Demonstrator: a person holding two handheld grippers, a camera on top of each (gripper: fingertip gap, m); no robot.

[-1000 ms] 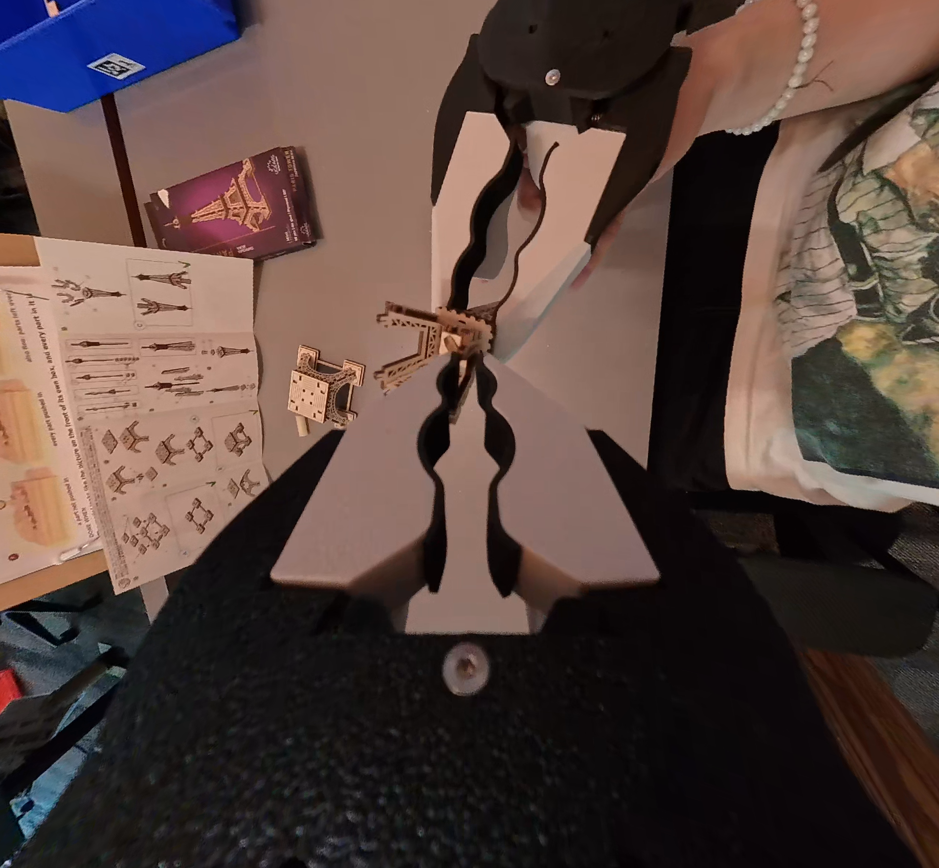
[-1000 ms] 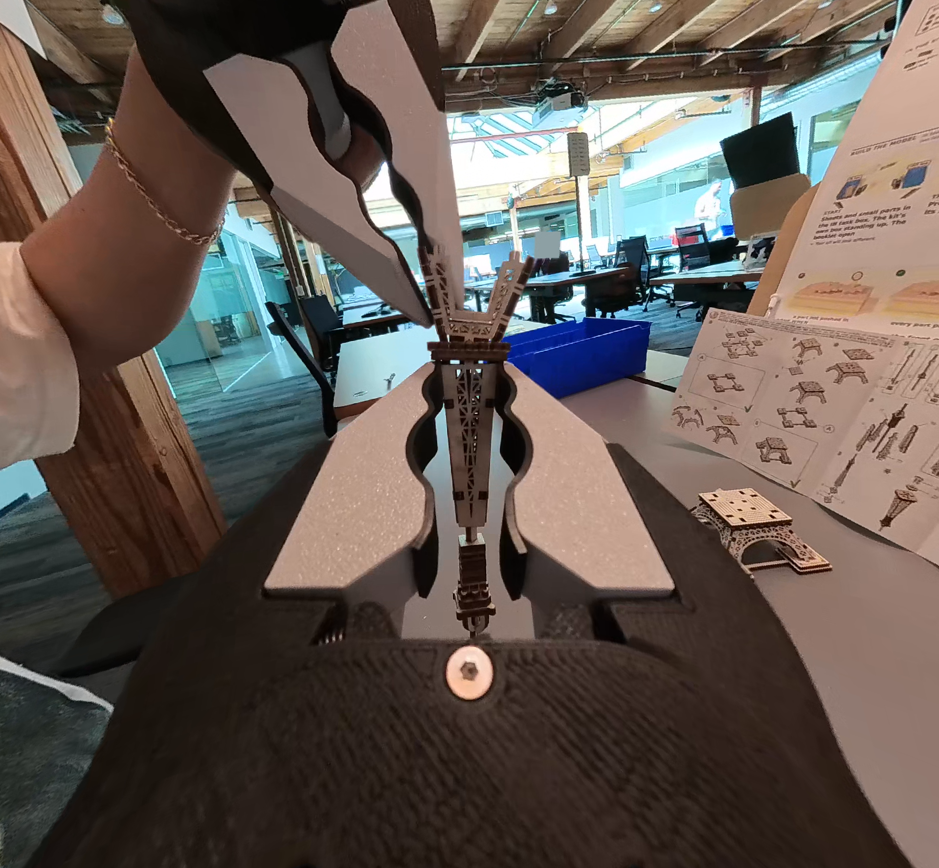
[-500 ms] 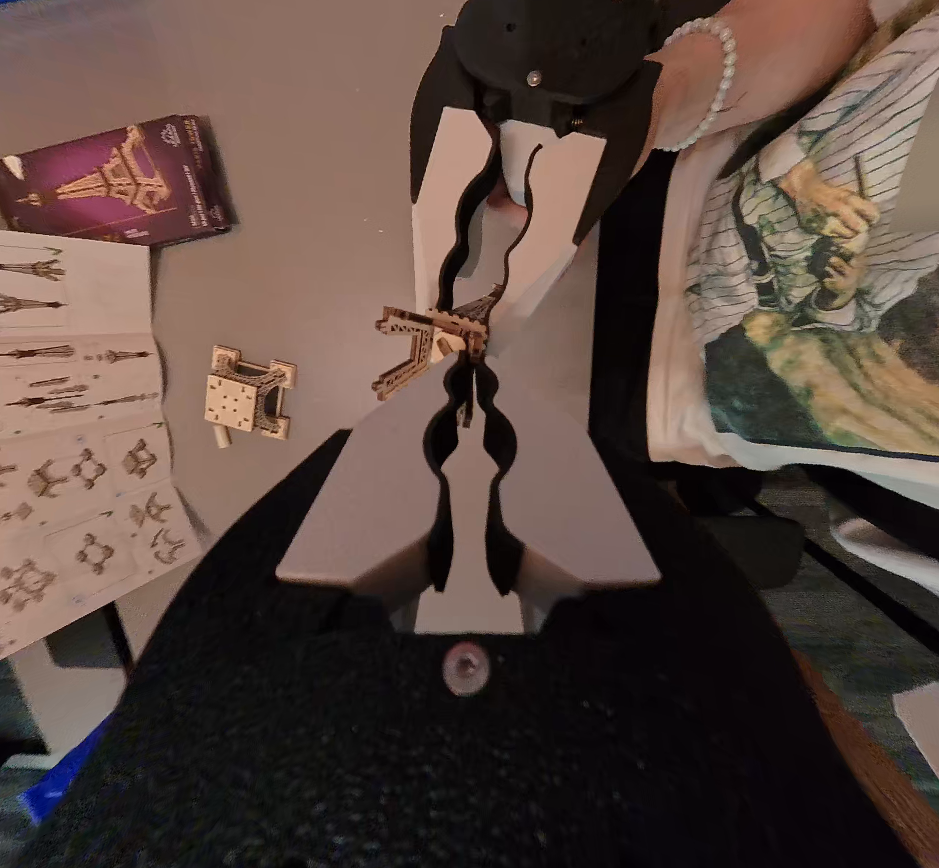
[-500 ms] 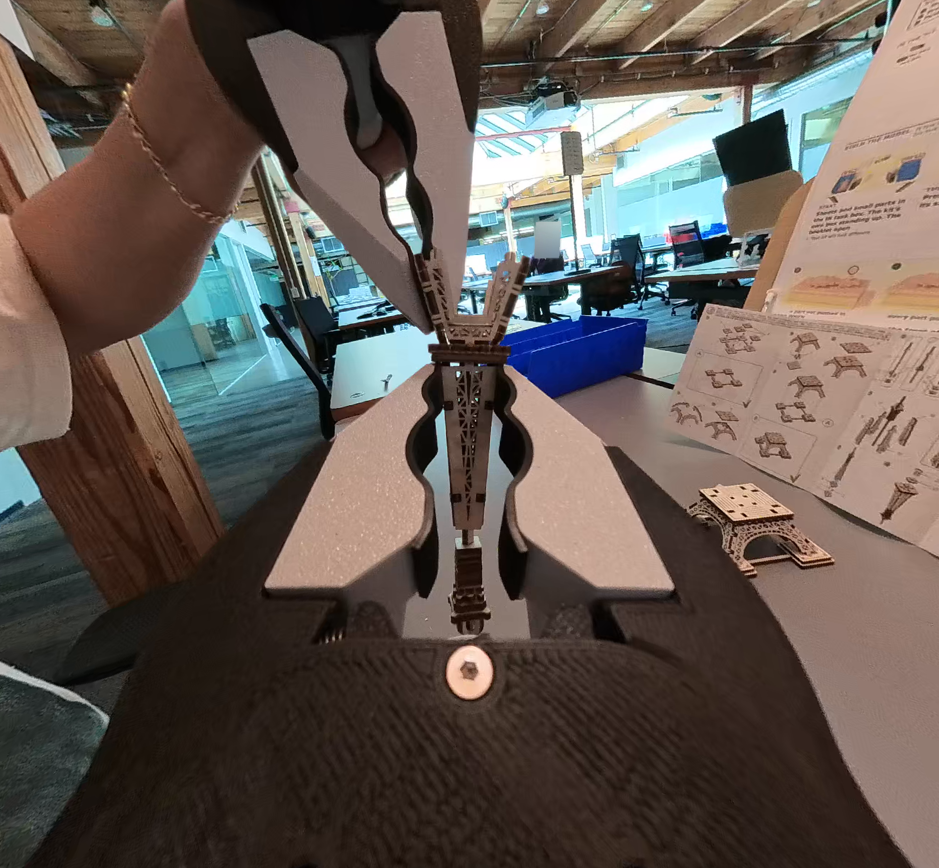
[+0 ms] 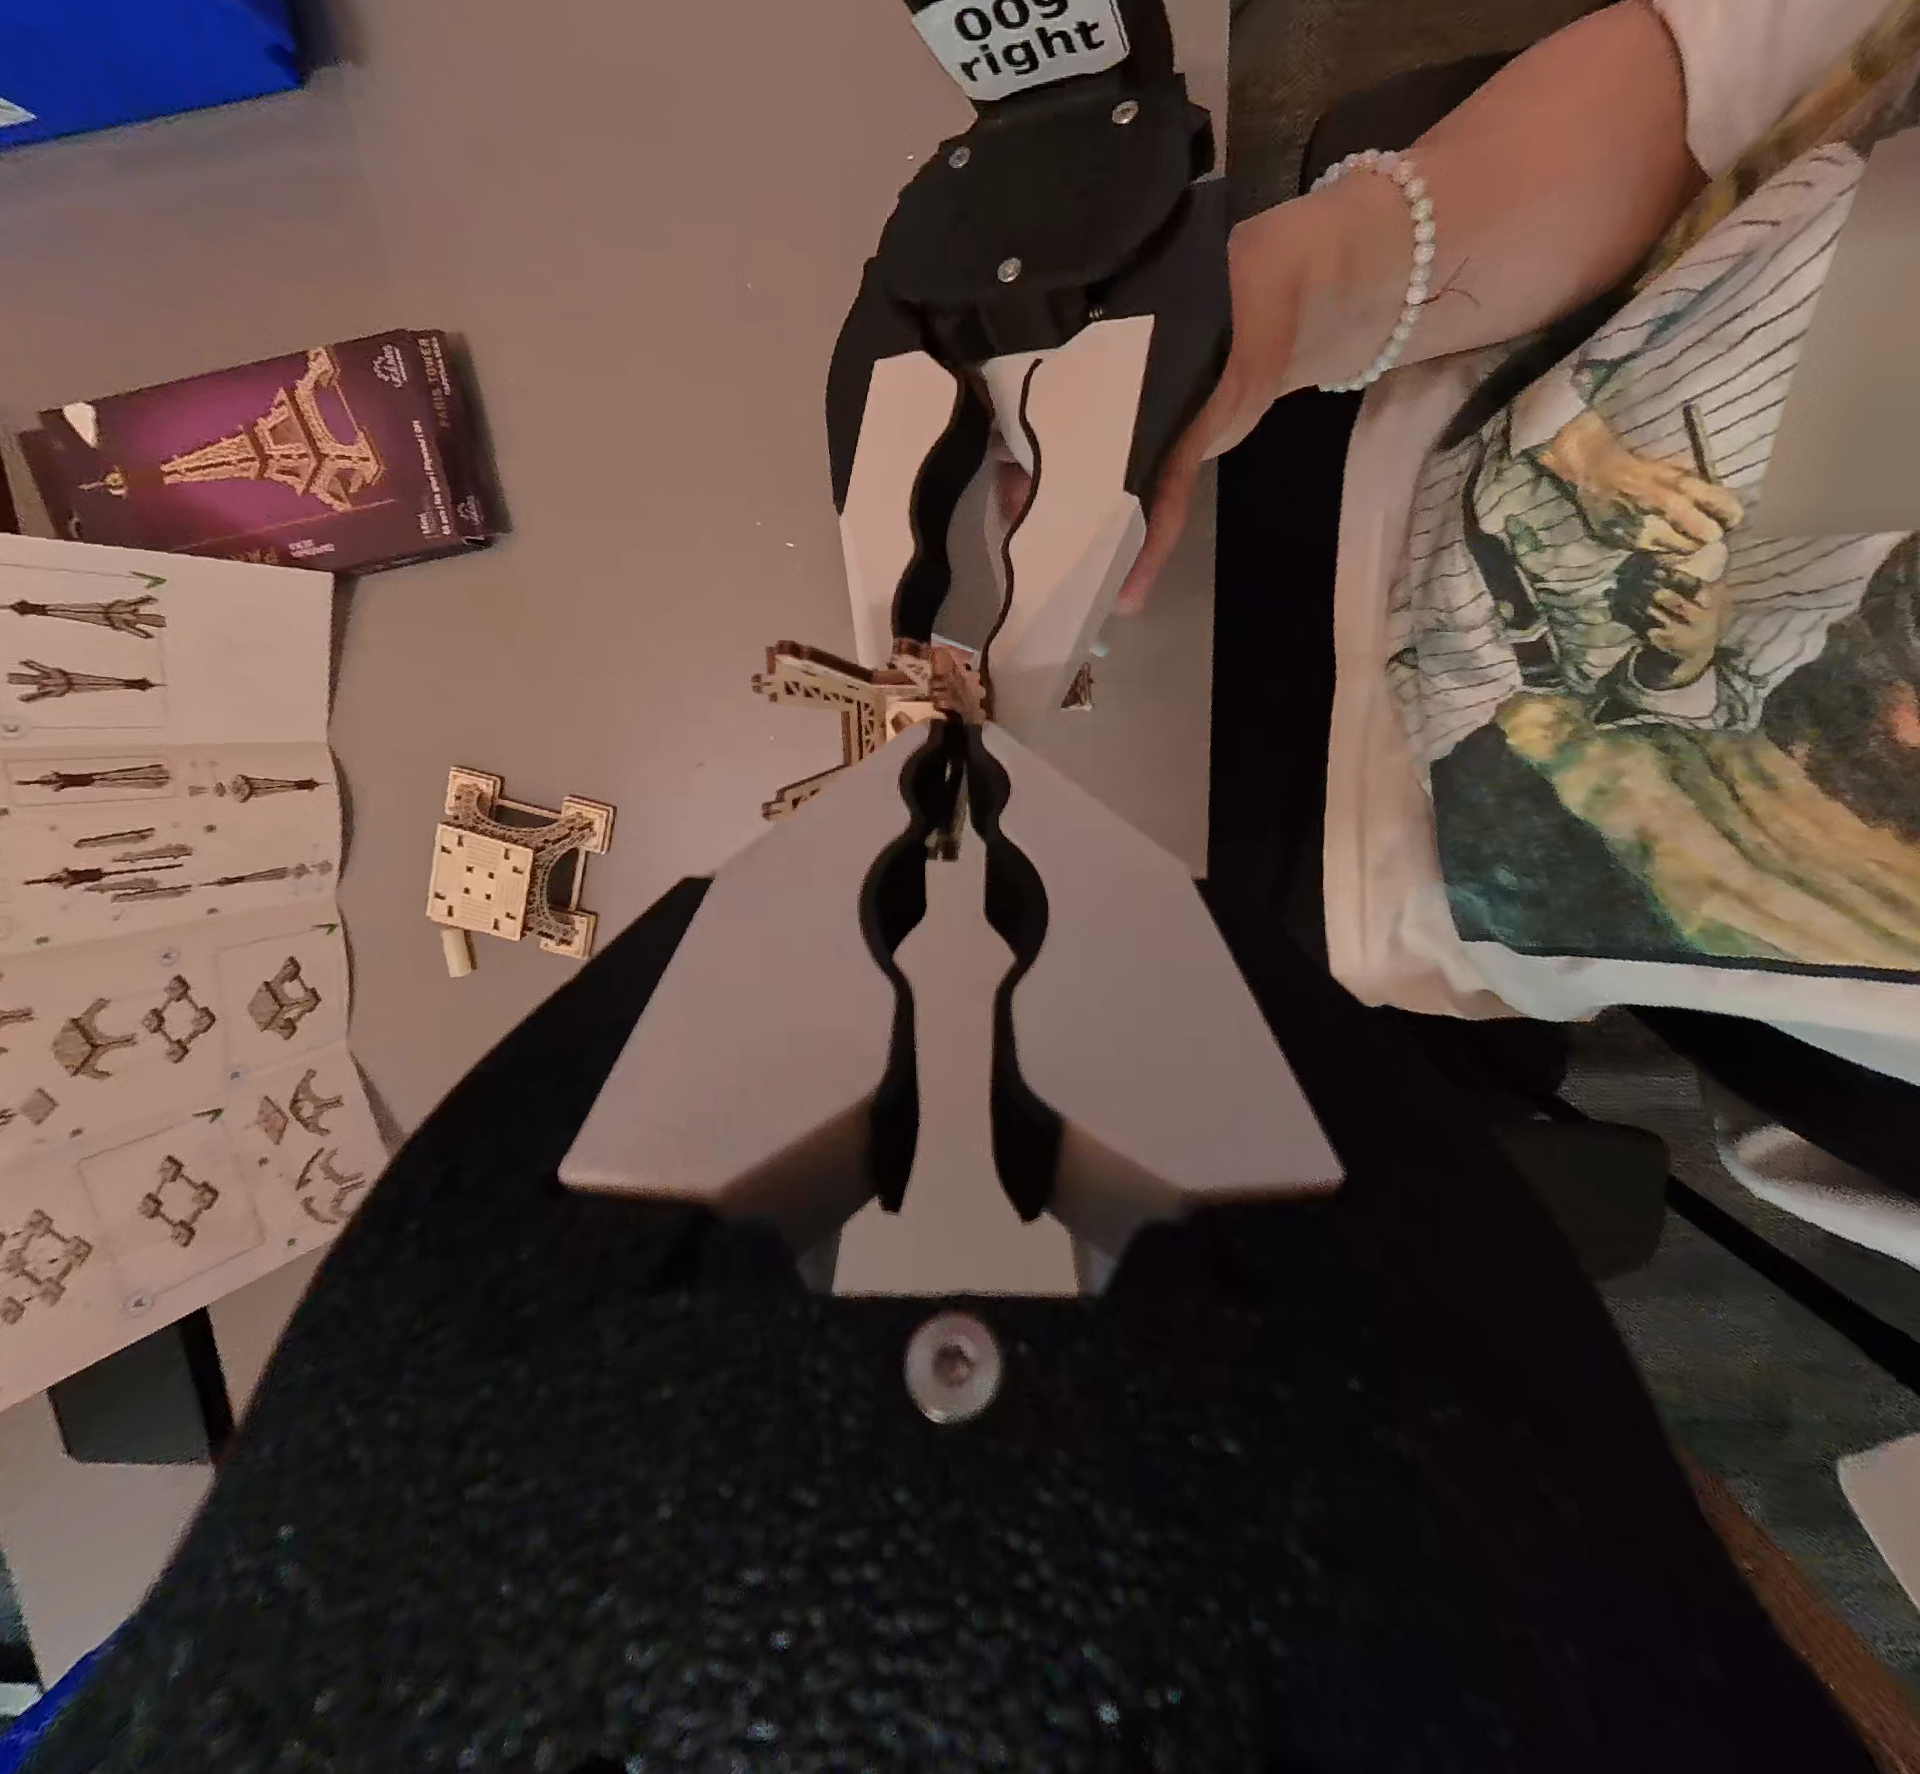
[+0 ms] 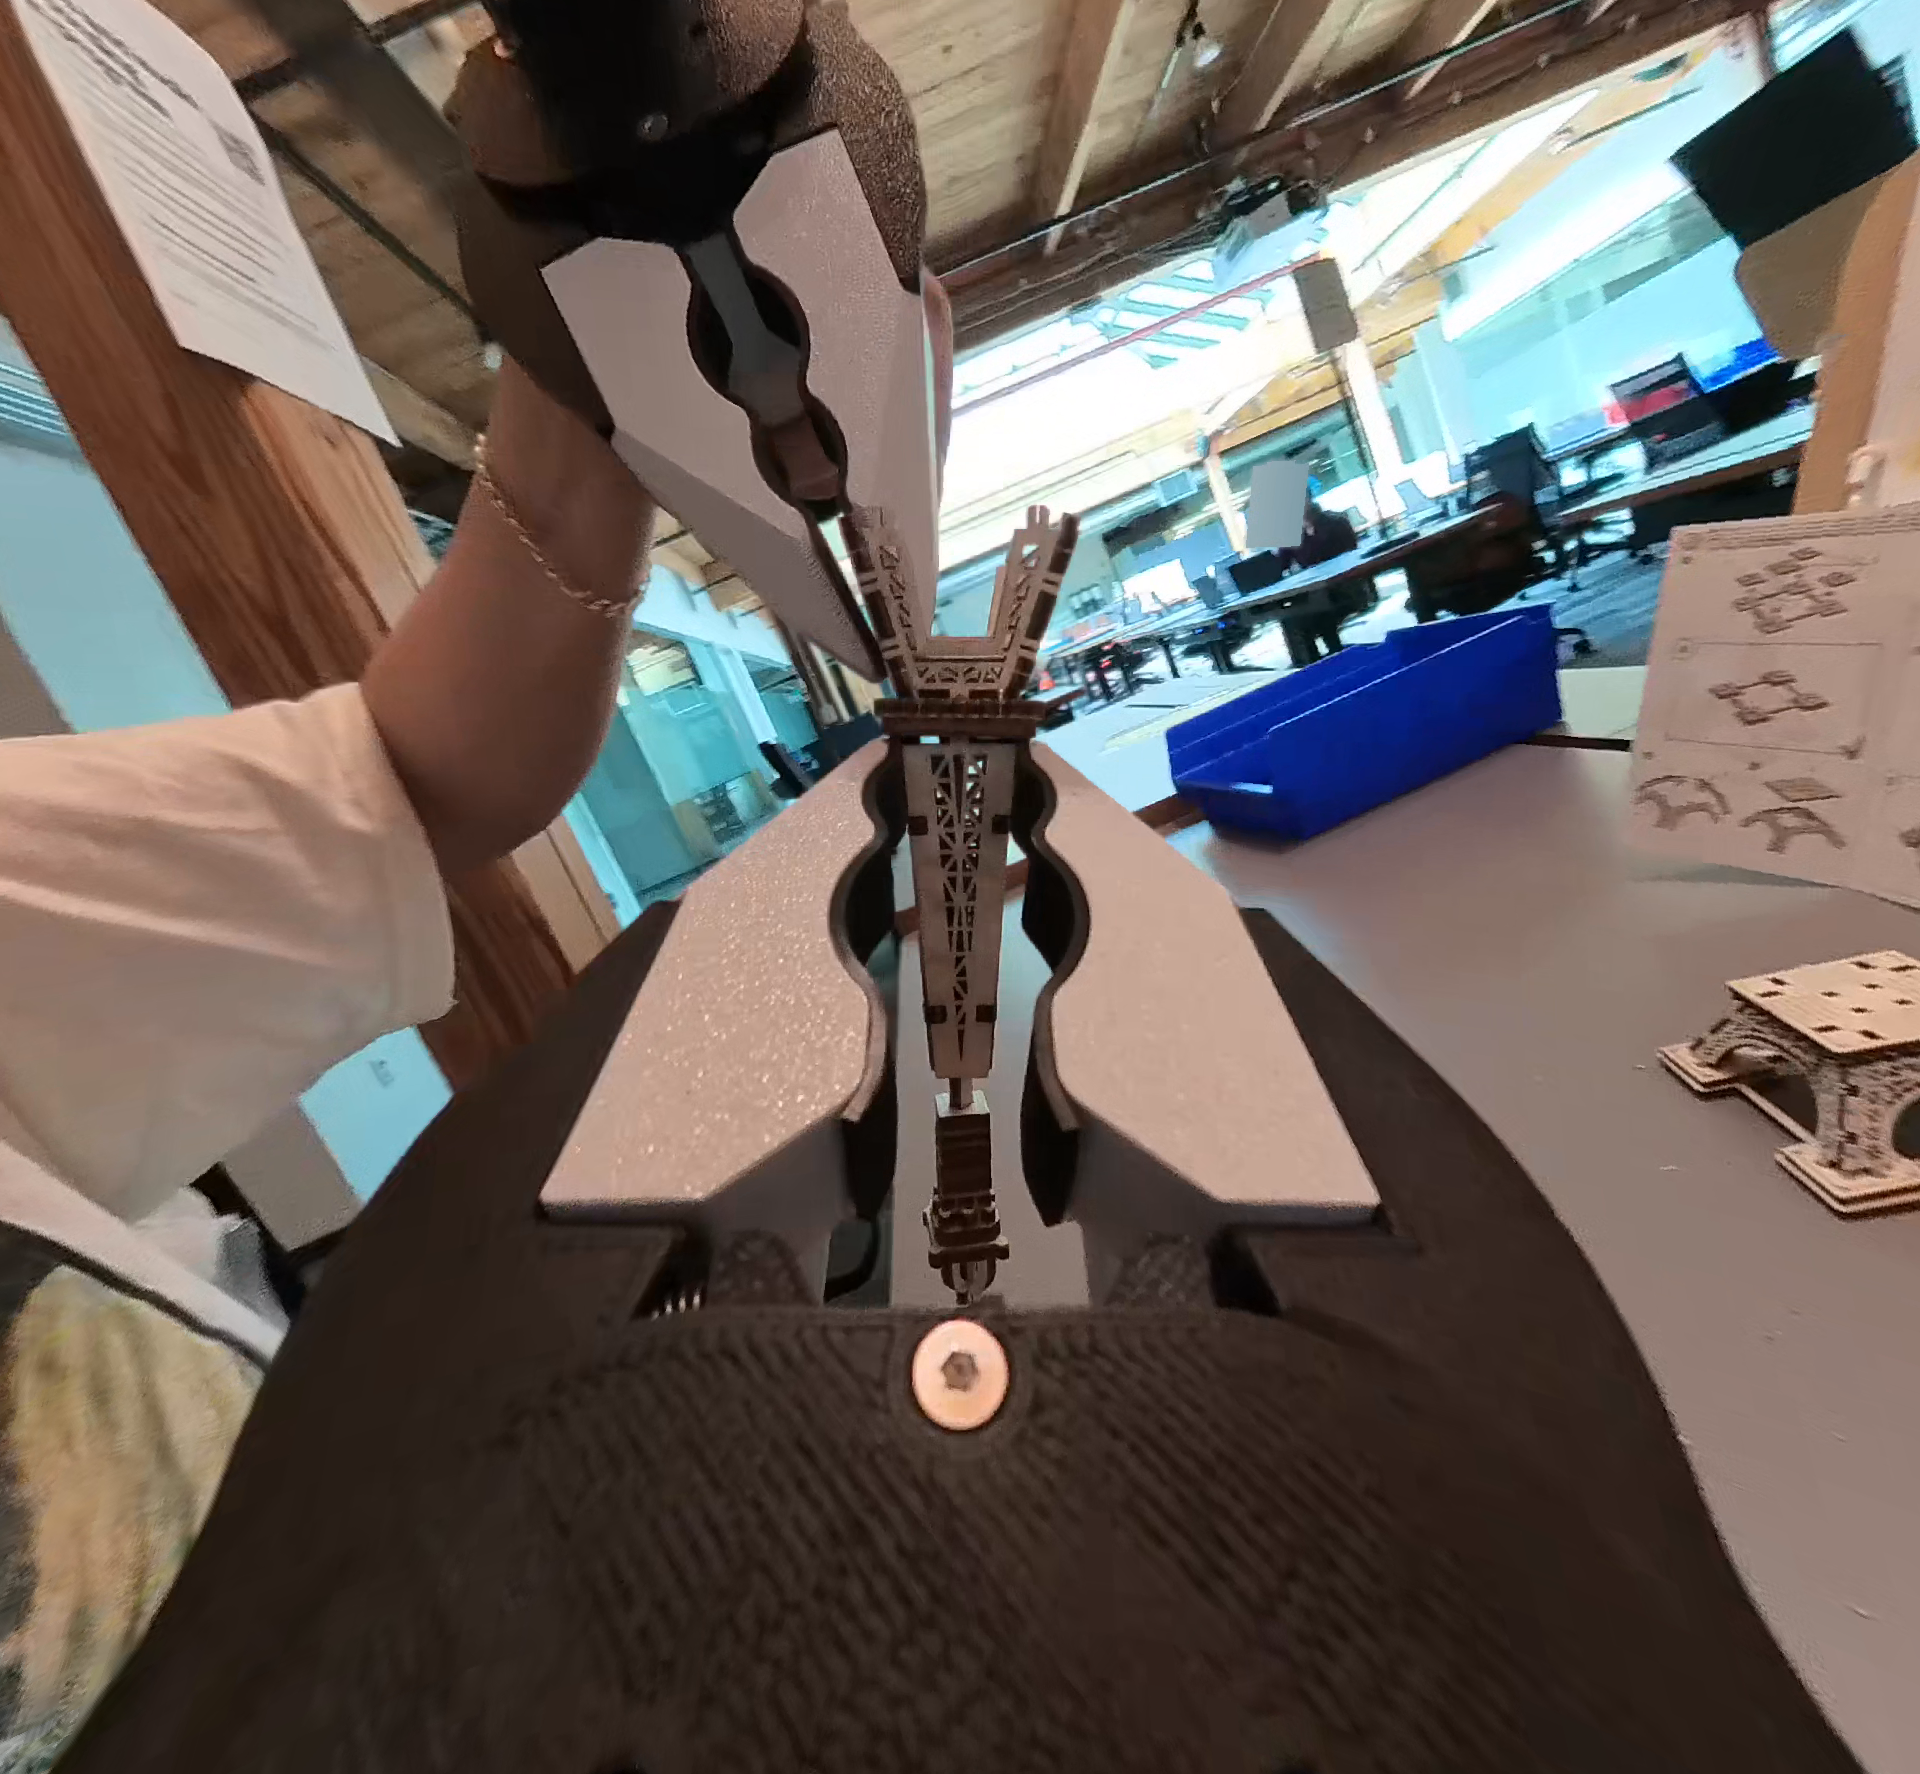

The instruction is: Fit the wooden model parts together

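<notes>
Progress, as judged from the present layout: the upper assembly appears complete, with spire and splayed leg section joined as one piece. The base section is built but not attached. The joining of the two appears to be what remains.

Left to right, left wrist view. Instruction sheet (image 5: 156,903) lies flat at the far left of the grey table (image 5: 623,270). Beyond it sits the purple kit box (image 5: 270,467); a blue bin (image 5: 114,20) occupies the top corner. The base section (image 5: 514,860) rests on the table, just beside the sheet and well apart from both tools. It is a squat four-legged arch block with a slotted deck, lying tilted on its side.

Centre: left gripper (image 5: 948,737) is pressed nearly together, pinching one leg of the tower top (image 5: 883,701), which is held in the air above the table near its front edge. Right gripper (image 5: 951,644) meets it from the opposite side.

Right wrist view: right gripper (image 6: 961,737) is clamped on the tower top (image 6: 958,903), the tapering lattice shaft lying along the channel between its fingers, spire tip pointing toward the camera, legs forking outward past the fingertips. Left gripper (image 6: 868,545) grips the left-hand leg. The wood is thin, laser-cut and openwork; the legs look fragile under side load.
</notes>
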